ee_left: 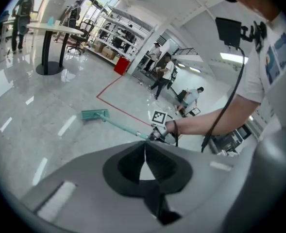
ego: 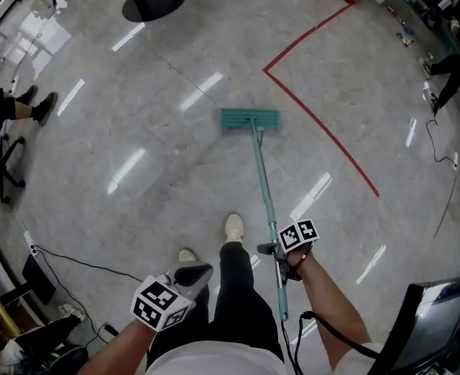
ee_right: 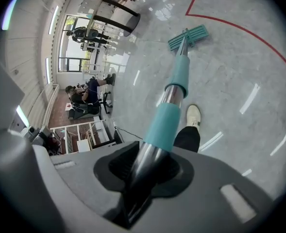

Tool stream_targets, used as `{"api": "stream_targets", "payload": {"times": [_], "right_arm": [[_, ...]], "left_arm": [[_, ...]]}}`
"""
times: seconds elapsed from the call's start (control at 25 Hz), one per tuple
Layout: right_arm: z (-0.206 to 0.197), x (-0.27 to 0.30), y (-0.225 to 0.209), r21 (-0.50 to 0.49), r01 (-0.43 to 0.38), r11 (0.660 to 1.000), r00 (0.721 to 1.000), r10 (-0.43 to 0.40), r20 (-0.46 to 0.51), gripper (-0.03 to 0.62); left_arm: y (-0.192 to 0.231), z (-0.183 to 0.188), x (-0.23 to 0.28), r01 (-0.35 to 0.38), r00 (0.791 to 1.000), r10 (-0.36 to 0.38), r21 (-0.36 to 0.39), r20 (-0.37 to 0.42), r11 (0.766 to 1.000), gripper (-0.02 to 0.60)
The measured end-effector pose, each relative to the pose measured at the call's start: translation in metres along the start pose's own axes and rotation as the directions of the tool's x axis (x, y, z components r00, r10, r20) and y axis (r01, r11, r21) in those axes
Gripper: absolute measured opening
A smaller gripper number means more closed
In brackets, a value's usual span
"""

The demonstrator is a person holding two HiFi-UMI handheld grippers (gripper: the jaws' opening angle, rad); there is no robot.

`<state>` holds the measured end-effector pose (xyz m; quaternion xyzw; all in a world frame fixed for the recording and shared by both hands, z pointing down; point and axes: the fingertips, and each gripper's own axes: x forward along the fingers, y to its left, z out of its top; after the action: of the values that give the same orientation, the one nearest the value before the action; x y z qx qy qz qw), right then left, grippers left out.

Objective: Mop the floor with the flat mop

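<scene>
The flat mop is worked one-handed here: the right gripper (ego: 279,250) has its jaws closed round the pole (ego: 263,186) near its upper end, while the left gripper (ego: 192,274) hangs beside the person's leg with its jaws pressed together on nothing. The mop head (ego: 249,119) lies flat on the floor (ego: 136,178) ahead of the person's shoe (ego: 234,226), near the corner of the red tape line (ego: 323,123) and clear of it. To mop well, I judge the pole should stay at a low slant so the whole pad presses evenly, with overlapping strokes; bringing the free gripper onto the pole lower down would steady it, since a single clamp on smooth metal may let the pole twist or slide. The right gripper view alone shows the grip itself: the chrome tube sits between the dark pads (ee_right: 114,165), just below a teal sleeve. The left gripper view confirms its own jaws meet at the tips, and shows people (ee_left: 162,76) standing at the far side. Only the head view shows the pad's place against the tape.
</scene>
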<state>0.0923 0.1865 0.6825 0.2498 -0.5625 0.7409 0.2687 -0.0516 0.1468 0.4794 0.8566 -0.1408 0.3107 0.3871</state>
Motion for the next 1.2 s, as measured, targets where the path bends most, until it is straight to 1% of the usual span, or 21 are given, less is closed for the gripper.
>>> {"api": "stream_targets", "payload": {"times": [0.2,0.4,0.64,0.8,1.0,1.2], "right_arm": [[-0.055,0.023,0.012,0.014,0.001,1.000,1.000,-0.001,-0.019,0.080],[-0.090,0.048,0.014,0.027,0.007,1.000,0.999,-0.005,-0.052,0.080],[-0.089,0.076,0.005,0.047,0.027,0.999,0.997,-0.023,-0.080,0.080],[-0.091,0.087,0.005,0.052,0.035,0.998,0.997,-0.031,-0.068,0.078],[-0.085,0.087,0.005,0.045,0.056,0.997,0.996,-0.052,-0.078,0.077],[-0.071,0.078,-0.004,0.013,0.091,0.996,0.991,-0.090,-0.101,0.077]], "left_arm": [[-0.003,-0.019,-0.016,-0.002,1.000,0.002,0.008,0.009,1.000,0.008],[-0.005,-0.040,-0.030,-0.006,1.000,0.006,0.007,0.010,1.000,0.008],[0.000,-0.053,-0.043,-0.024,1.000,0.024,-0.012,0.006,1.000,0.008],[0.003,-0.055,-0.047,-0.038,0.999,0.038,-0.026,0.019,0.999,0.008],[0.003,-0.051,-0.045,-0.032,0.999,0.033,-0.036,0.023,0.999,0.008],[0.005,-0.044,-0.040,-0.027,0.999,0.028,-0.032,0.016,0.999,0.008]]}}
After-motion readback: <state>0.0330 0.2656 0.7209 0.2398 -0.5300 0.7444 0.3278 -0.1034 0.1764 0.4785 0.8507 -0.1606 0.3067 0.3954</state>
